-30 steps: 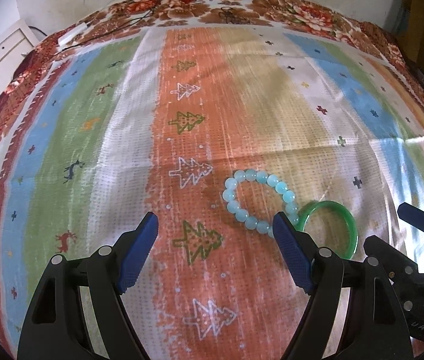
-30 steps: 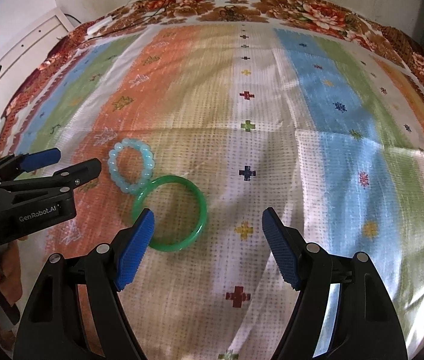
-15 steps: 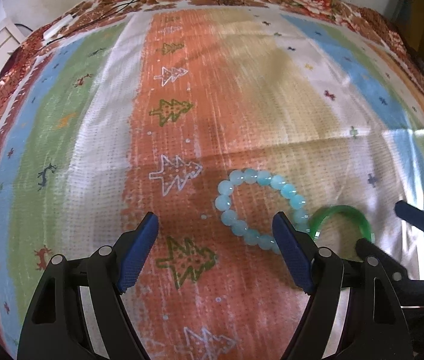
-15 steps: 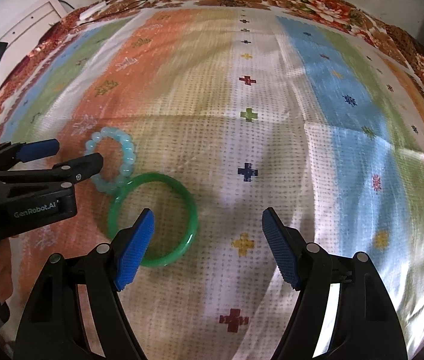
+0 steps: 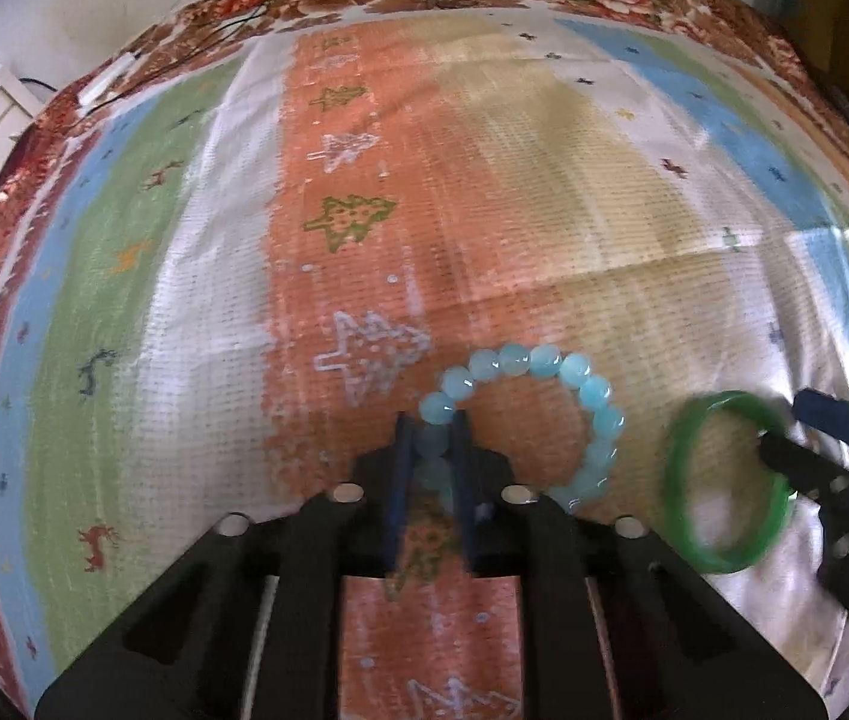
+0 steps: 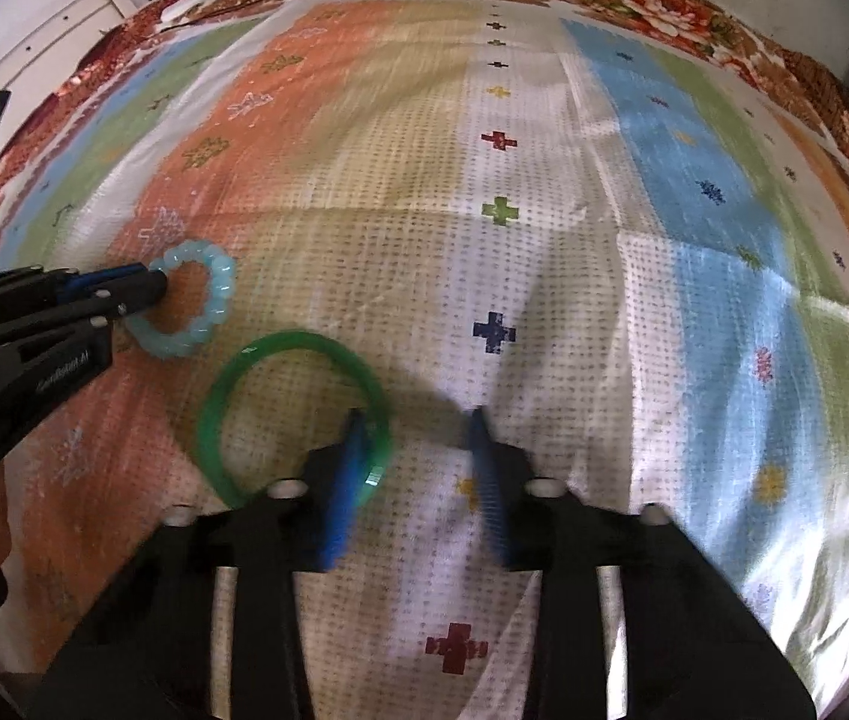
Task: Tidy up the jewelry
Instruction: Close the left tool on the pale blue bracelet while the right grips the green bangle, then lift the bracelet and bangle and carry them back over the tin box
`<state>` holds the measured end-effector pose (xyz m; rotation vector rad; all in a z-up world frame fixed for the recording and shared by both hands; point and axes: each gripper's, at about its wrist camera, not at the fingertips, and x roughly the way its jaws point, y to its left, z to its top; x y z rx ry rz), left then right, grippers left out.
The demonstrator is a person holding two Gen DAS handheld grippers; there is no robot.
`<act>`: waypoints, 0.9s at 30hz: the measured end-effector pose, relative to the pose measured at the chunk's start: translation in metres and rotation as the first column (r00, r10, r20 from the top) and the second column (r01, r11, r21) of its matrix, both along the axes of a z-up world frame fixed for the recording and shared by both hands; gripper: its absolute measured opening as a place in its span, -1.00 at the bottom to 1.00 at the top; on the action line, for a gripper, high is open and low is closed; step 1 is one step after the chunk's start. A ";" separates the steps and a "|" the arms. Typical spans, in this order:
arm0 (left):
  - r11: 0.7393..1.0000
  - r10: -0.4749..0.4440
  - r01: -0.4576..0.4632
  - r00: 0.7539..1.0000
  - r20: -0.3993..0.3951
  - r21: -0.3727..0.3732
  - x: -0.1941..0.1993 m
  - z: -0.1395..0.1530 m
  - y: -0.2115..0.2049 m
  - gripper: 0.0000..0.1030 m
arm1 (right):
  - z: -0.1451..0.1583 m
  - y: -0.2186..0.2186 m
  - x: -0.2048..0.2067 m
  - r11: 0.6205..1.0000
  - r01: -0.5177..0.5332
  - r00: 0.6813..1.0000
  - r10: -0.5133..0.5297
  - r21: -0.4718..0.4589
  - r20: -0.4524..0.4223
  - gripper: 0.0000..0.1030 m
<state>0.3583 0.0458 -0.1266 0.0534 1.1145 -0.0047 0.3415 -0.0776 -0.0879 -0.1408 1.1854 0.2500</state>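
Because you wanted both pieces lifted at once, you had brought each gripper down onto its own ring, steeply tipped toward the patterned cloth [image 5: 484, 192] that carried them. Your left gripper [image 5: 433, 456] was clenched on the near-left arc of the bead bracelet [image 5: 544, 360], a bead or 2 caught between its blue pads, so the loop's far side lay free on the orange stripe. Your right gripper [image 6: 418, 450] was closing: its left pad sat inside the green bangle [image 6: 280, 345] against the near-right of the band, while the other pad stood outside with a gap between, so the band was straddled but not yet pinched. That across-the-band approach suited a hard hoop, which offers only its thin wall to grip.

The bracelet was a string of round, milky aqua beads, glossy and evenly sized. The bangle was 1 smooth, translucent green hoop, rigid and wider across than the bracelet. The 2 lay just beside each other, apparently not touching.
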 end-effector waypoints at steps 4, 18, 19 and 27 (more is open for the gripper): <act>1.000 0.017 -0.017 1.000 -0.012 -0.022 -0.002 0.004 0.005 -0.79 | 0.001 0.000 -0.001 1.000 -0.010 1.000 0.010 0.001 0.002 -0.84; 0.998 0.050 -0.049 0.998 0.023 -0.045 -0.018 0.031 0.011 -0.79 | 0.032 0.012 -0.016 0.997 -0.063 0.994 0.067 -0.044 0.084 -0.84; 0.998 0.051 -0.050 0.998 0.028 -0.049 -0.019 0.034 0.010 -0.79 | 0.034 0.013 -0.018 0.997 -0.068 0.994 0.071 -0.041 0.087 -0.84; 0.997 0.029 -0.023 0.996 0.087 -0.068 -0.035 0.055 0.003 -0.79 | 0.044 0.011 -0.029 0.997 -0.070 0.992 0.072 -0.032 0.099 -0.84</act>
